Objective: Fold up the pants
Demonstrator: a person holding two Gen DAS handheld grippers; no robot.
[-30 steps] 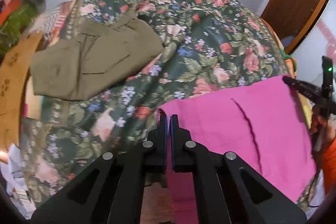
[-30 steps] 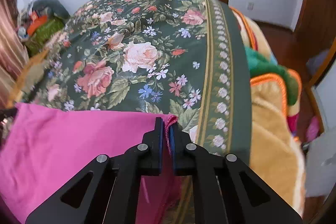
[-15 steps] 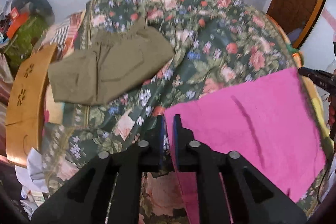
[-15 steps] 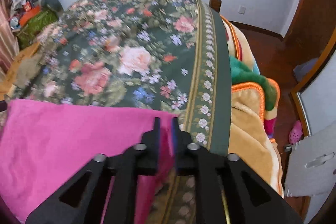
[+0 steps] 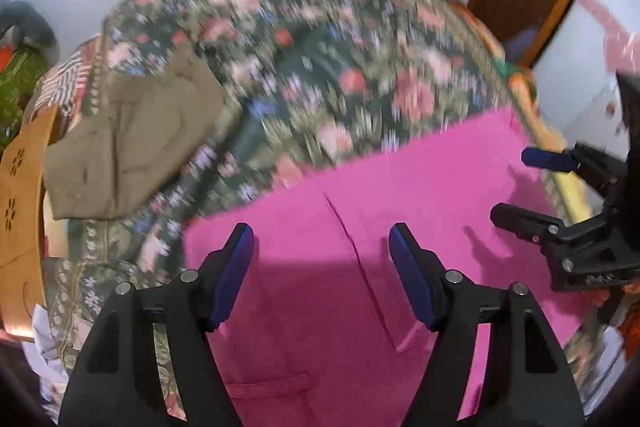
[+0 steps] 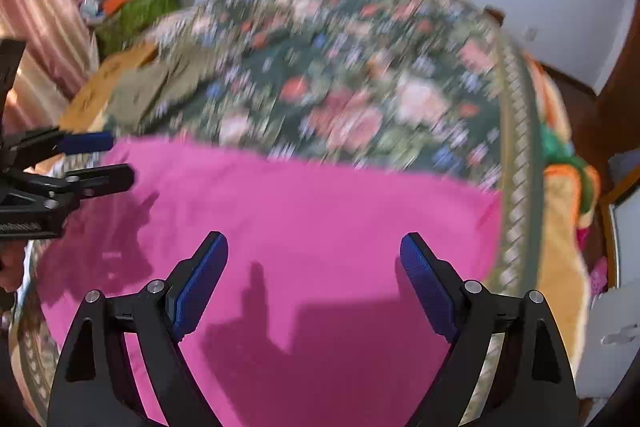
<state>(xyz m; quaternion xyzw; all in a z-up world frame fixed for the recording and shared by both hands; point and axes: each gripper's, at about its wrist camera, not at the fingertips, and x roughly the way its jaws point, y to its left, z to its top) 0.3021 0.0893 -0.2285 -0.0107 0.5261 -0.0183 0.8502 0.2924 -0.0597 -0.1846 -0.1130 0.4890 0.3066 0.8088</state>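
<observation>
Pink pants (image 5: 400, 227) flat on floral bedspread (image 5: 320, 47), left gripper (image 5: 322, 255) and right gripper (image 6: 314, 267) both opening above, nothing pinched

The floral bedspread (image 5: 320, 39) was smeared by motion blur in both wrist views; its flowers could not be resolved. The pink pants (image 5: 360, 307) were cut off at the lower edge. The olive garment (image 6: 152, 91) was blurred beyond detail.
</observation>
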